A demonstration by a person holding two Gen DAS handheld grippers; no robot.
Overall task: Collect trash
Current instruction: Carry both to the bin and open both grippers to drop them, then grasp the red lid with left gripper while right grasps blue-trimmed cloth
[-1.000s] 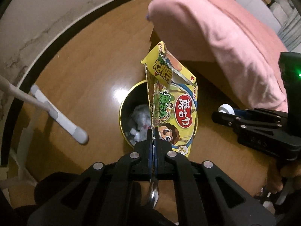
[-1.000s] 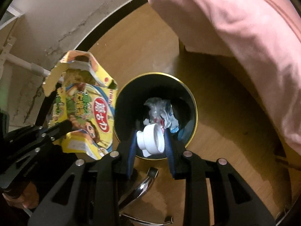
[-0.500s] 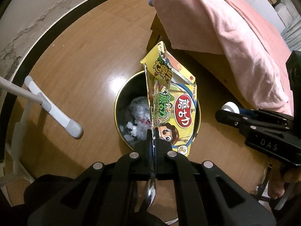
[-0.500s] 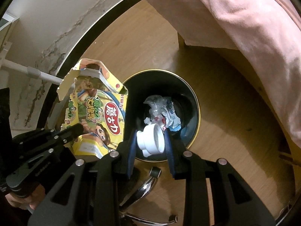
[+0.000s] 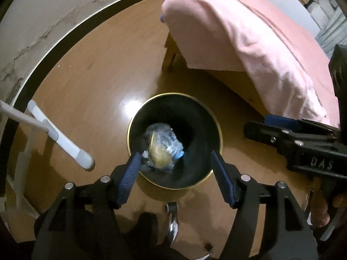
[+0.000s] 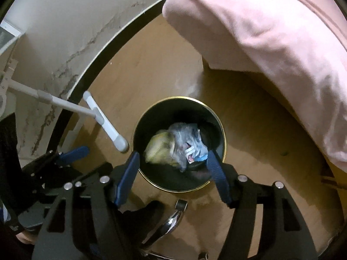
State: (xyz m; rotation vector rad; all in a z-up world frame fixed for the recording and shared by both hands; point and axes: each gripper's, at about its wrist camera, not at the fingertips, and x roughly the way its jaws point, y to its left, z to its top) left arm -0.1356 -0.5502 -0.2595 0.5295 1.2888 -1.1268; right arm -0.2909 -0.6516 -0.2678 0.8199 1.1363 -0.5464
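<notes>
A round black bin with a gold rim (image 5: 216, 119) (image 6: 223, 134) stands on the wooden floor. Inside lie crumpled clear plastic (image 5: 167, 136) (image 6: 186, 138) and a blurred yellow snack box (image 5: 159, 151) (image 6: 158, 147). My left gripper (image 5: 174, 160) is open and empty, its jaws spread over the bin's near rim. My right gripper (image 6: 172, 160) is also open and empty above the bin. The right gripper shows at the right of the left wrist view (image 5: 266, 125), and the left gripper shows at the left of the right wrist view (image 6: 73, 151). The white cap is not visible.
A bed with a pink cover (image 5: 249, 34) (image 6: 271, 32) stands right of the bin. A white and grey mop-like tool (image 5: 60, 136) (image 6: 104, 123) lies on the floor to the left, near the wall (image 5: 54, 21). A chrome chair-base leg (image 5: 172, 223) sits below the grippers.
Both grippers have opened. The yellow snack box left my left gripper and the white cap left my right gripper; the box now lies blurred in the bin.
</notes>
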